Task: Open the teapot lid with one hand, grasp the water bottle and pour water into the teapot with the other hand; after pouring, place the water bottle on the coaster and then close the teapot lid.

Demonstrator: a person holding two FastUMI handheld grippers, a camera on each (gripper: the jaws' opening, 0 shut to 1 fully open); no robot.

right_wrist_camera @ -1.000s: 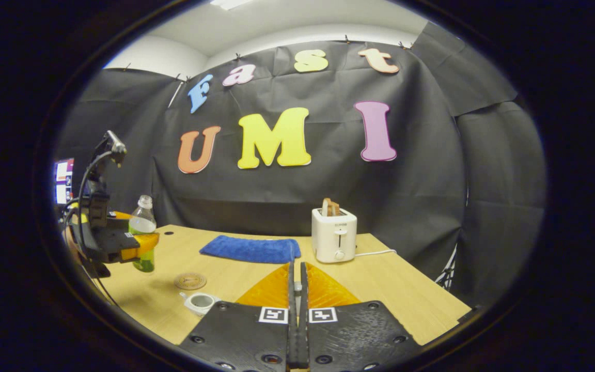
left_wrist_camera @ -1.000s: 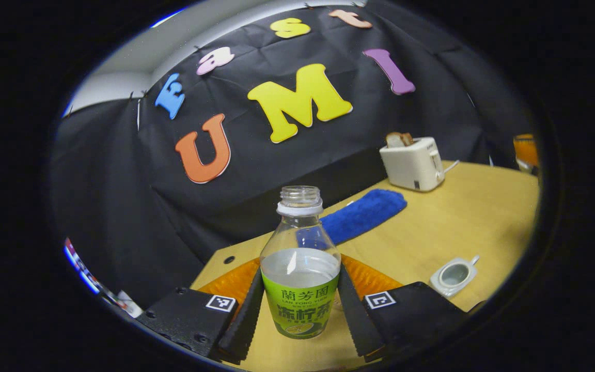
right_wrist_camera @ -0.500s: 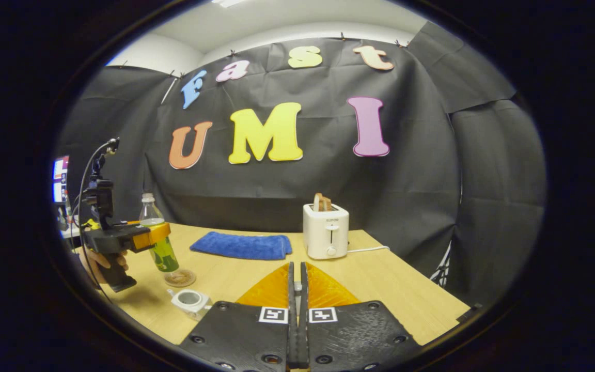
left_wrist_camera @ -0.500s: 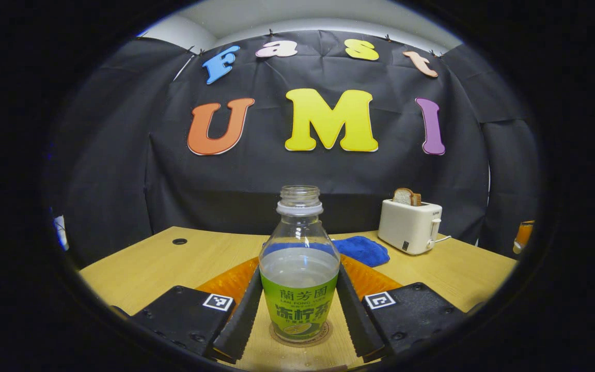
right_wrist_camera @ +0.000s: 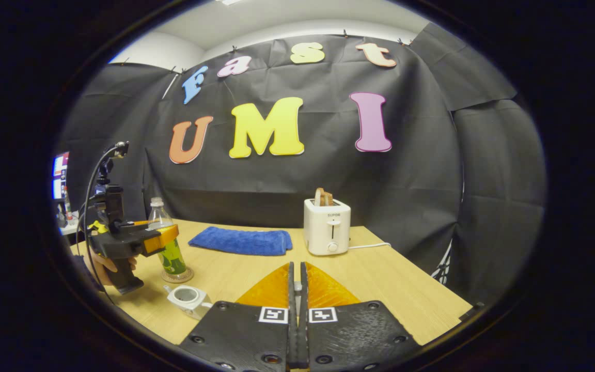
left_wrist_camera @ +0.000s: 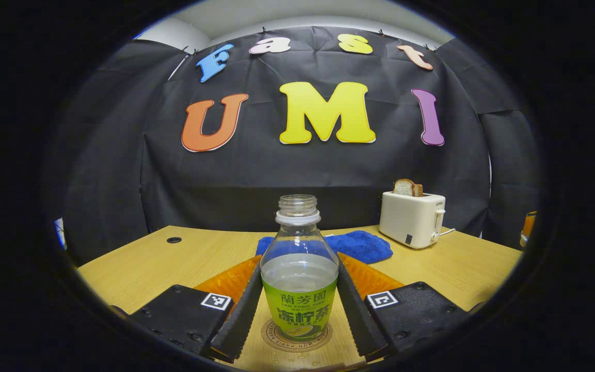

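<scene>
Black cloth backs your wooden table (right_wrist_camera: 380, 289), where a white toaster (right_wrist_camera: 327, 232) with bread in its slots stands beside a blue towel (right_wrist_camera: 241, 241).

Compared with half a second ago, your water bottle (left_wrist_camera: 299, 279) now stands upright on the round coaster (left_wrist_camera: 277, 338); before, its base was only just reaching the disc, and a second ago you held it tilted above the table. In the left gripper view the coaster's rim shows around the bottle's base. The bottle is uncapped and holds water up to about the top of its green label.

Your left gripper (left_wrist_camera: 297, 315) sits level, low over the table, its two fingers on either side of the label; whether both are pressing on the bottle or have just let go, you cannot tell from these views. In the right gripper view you see that gripper (right_wrist_camera: 145, 242) from the side, your hand (right_wrist_camera: 106, 266) wrapped around its grip underneath.

Your right gripper (right_wrist_camera: 296, 310) is level and clamped together with its fingers touching and nothing visible between them, pointing toward the toaster. The white teapot (right_wrist_camera: 188, 297) sits lidless on the table, just in front of the coaster and to the left of your right gripper.
</scene>
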